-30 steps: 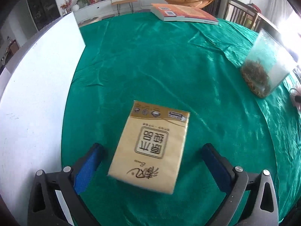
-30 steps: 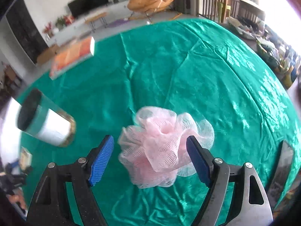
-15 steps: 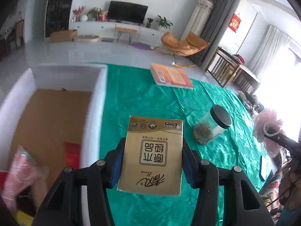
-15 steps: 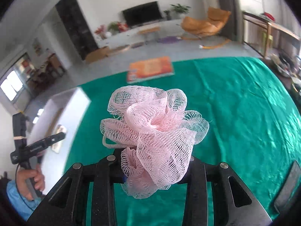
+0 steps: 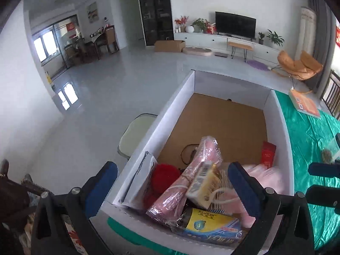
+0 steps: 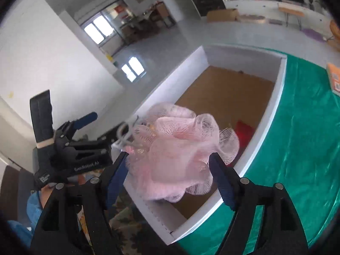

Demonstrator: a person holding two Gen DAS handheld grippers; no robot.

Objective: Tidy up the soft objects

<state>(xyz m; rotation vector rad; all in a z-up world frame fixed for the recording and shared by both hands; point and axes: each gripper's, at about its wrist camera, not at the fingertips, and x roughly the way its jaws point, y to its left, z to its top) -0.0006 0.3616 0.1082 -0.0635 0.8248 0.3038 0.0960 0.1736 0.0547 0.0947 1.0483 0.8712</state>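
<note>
The left gripper (image 5: 172, 182) hangs with jaws wide apart, the gold rectangular tissue pack (image 5: 207, 186) lying between them in the white-walled cardboard box (image 5: 282, 131). The right gripper's (image 6: 170, 170) jaws stand apart too, the pink mesh bath pouf (image 6: 178, 155) between them; contact is unclear.

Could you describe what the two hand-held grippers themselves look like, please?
Both share one design. The left hand-held gripper and the right hand-held gripper have black angular frames with cut-outs and silver screws, and blue ribbed fingertips. In the right wrist view, the left one's body carries white lettering and a pale band round its black upright part.

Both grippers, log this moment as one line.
left gripper open over box | tissue pack in box | right gripper open | pink loofah between jaws over box
</note>
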